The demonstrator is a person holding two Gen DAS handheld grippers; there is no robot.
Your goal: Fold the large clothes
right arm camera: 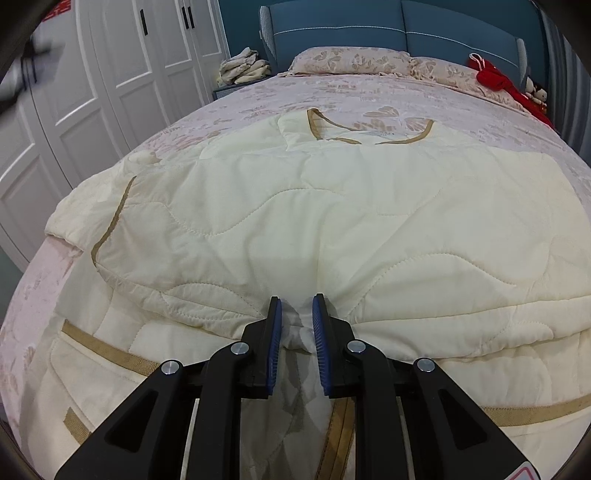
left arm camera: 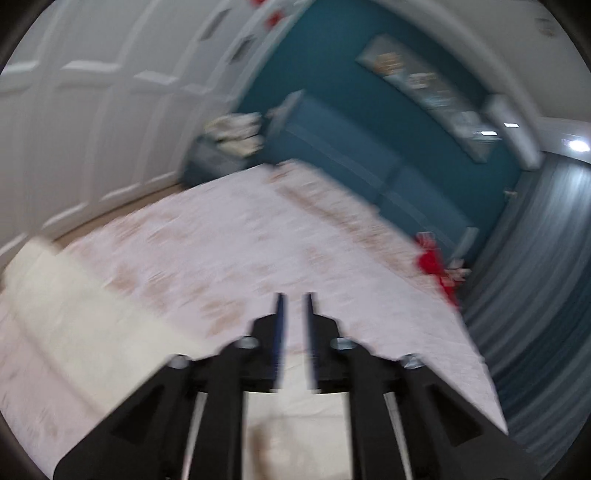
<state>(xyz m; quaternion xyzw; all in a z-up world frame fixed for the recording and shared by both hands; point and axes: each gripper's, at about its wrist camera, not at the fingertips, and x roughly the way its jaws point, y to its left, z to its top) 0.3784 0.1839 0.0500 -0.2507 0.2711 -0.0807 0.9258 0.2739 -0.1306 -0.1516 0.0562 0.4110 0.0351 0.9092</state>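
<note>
The cream quilt (right arm camera: 314,221) lay spread over the bed (right arm camera: 258,99), its tan-trimmed far edge short of the pillows (right arm camera: 351,61) and its near part folded back on itself. The right gripper (right arm camera: 296,306) was clamped on a bunch of quilt at that near fold, cloth pinched between its blue pads (right arm camera: 275,332). The left gripper (left arm camera: 293,299) hung above the bed with its fingers a little apart and nothing between them (that view was badly blurred). In it the quilt (left arm camera: 55,314) lay to the left. A red bundle (right arm camera: 495,79) sat beside the pillows by the headboard (right arm camera: 369,29).
</note>
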